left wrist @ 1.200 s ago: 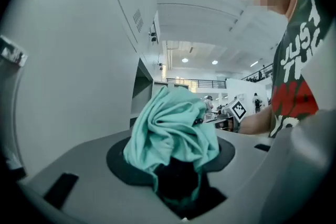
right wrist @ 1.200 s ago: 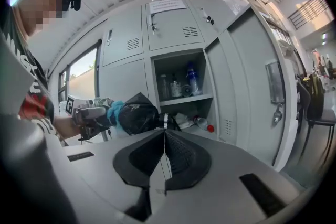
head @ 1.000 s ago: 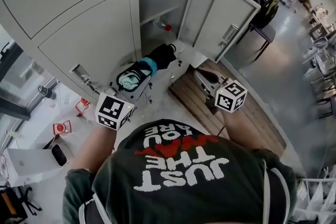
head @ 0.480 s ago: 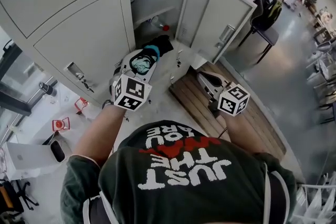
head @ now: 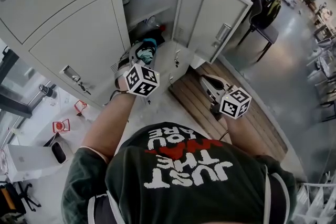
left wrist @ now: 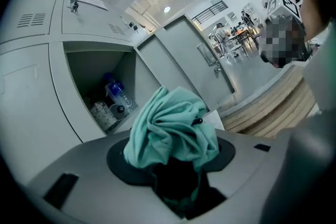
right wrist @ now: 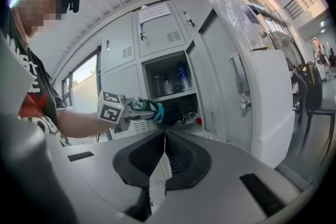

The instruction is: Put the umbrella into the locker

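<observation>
1. Left gripper view shows the umbrella [left wrist: 170,131] between my left jaws. It is folded into a crumpled bunch of teal cloth, with a black part under it close to the camera. The jaws stand partly closed and clamp it.
2. Its long axis runs straight out ahead of the left gripper [head: 137,57]. From the right gripper view, the teal end sits at the jaws. The black end reaches forward to the mouth of the lower space of the locker [right wrist: 157,68], under the shelf [right wrist: 170,96]. How far in it reaches I cannot tell.
3. The open compartment lies ahead of these jaws and up to their left in their own view, with bottles [left wrist: 113,93] on the shelf inside. The door [left wrist: 178,55] is swung out to the right.
4. My left gripper is the nearer one by far. My right gripper [right wrist: 164,149] hangs back, off to the right of the opening, its jaws pressed together on nothing.
5. I judge the next move to be a push forward along the umbrella's axis, kept below the shelf edge, then a release.
</observation>
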### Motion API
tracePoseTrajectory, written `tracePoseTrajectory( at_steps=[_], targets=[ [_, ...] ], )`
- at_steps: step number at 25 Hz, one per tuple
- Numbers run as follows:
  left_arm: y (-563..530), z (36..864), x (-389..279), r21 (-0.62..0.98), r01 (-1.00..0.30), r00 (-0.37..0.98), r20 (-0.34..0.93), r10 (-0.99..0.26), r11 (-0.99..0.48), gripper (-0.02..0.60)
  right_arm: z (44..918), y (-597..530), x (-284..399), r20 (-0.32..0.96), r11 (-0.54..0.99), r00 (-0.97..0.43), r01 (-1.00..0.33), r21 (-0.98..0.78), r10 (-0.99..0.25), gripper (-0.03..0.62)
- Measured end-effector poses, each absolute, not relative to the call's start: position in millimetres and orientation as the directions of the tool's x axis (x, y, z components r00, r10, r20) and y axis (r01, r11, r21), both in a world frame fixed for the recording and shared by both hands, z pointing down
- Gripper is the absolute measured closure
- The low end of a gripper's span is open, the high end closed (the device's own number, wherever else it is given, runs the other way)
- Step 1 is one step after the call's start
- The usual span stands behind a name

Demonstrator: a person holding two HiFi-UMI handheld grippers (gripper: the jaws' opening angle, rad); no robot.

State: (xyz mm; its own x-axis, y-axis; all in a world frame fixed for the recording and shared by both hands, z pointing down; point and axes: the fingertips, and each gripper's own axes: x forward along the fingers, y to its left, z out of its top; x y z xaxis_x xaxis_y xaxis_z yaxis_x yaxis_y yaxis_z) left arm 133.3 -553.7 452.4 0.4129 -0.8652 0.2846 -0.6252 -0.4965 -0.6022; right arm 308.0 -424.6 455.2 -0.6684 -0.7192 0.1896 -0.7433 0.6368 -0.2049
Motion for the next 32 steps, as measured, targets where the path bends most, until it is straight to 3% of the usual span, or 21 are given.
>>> tracePoseTrajectory(
  at_steps=[19, 32],
  targets=[
    [-634.2, 456.0, 159.7, -0.637, -0.673, 0.276, 0.254, -0.927, -0.375, 0.360, 472.6, -410.7, 346.4, 0.224, 0.597, -0.639, -0.769, -0.230, -0.736, 0.559],
    [-693.3, 456.6, 154.3, -0.514, -0.808, 0.208, 0.212, -0.955, -0.290, 0.359, 481.8, -403.0, 366.3, 0.254, 0.557, -0.607, -0.794, -0.244, -0.754, 0.559]
  ],
)
